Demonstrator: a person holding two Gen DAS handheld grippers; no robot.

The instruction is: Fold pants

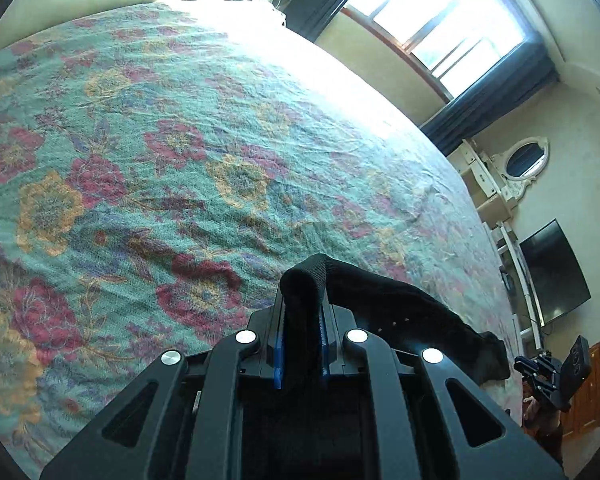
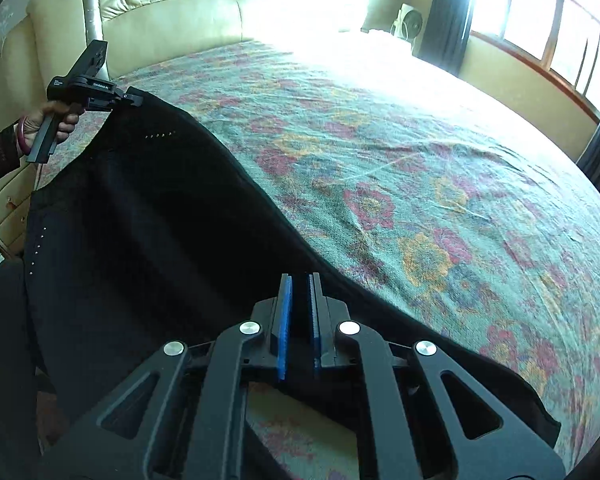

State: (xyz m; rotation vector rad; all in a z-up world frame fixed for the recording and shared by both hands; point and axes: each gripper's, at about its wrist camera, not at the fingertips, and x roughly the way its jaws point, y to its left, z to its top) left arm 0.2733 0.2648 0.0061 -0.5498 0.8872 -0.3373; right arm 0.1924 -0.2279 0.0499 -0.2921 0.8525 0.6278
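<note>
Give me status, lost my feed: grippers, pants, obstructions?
Left gripper shut on black pants. Right gripper likewise. Pants stretched over floral bedspread. No obstructions.

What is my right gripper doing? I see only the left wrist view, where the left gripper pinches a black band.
Observer: The right gripper is shut on the edge of the black pants.
Operator: Are the pants bunched up?
Observer: No. They are spread like a sheet from the right gripper to the left gripper.
Operator: Where does the left gripper hold them?
Observer: At a corner, which it holds up in front of the padded headboard.
</note>
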